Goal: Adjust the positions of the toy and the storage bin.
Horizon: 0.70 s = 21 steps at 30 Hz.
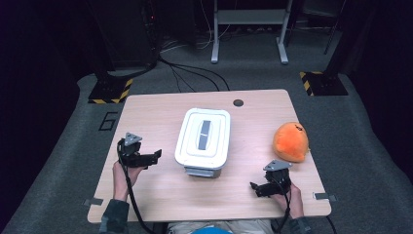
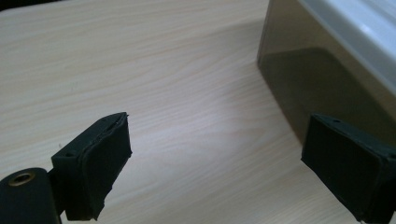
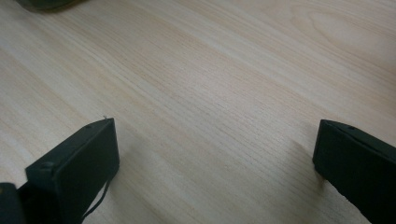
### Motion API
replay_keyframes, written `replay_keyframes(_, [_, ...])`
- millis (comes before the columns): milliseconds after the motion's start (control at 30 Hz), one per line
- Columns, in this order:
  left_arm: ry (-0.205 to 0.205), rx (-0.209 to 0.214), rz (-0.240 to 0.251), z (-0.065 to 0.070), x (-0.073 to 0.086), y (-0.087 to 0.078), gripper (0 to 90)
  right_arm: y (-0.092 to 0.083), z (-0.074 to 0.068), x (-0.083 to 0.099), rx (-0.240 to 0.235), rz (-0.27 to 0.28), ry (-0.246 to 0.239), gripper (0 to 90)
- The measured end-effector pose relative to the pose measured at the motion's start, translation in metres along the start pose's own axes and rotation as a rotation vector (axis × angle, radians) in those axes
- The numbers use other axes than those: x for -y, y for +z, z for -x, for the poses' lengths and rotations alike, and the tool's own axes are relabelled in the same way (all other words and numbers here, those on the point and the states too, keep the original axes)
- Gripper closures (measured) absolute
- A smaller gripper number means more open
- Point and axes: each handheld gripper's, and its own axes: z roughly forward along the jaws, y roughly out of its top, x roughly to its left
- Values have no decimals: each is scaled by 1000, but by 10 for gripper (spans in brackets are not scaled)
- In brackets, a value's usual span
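High view looks forward and down over whole tabletop [image 1: 160,195]; both gripper views sit close above woodgrain; left shares white-lidded box [image 2: 327,79].

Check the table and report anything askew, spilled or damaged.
Nothing stands out. The lidded white box sits upright mid-table with its lid seated flat, the orange plush toy rests intact at its right, and the wooden table shows no spill. Both hand-held grippers are open and empty.

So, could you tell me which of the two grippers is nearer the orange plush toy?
The right gripper, just below the orange plush toy; the left gripper is beyond the white-lidded box.
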Motion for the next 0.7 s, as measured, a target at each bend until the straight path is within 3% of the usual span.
replay_keyframes(233, [29,5,16,17,-28,-4,73,1,0,-1,-2,0,-3,0])
replay_keyframes(700, [74,9,4,48,-71,7,45,1,0,-1,-7,1,-6,0])
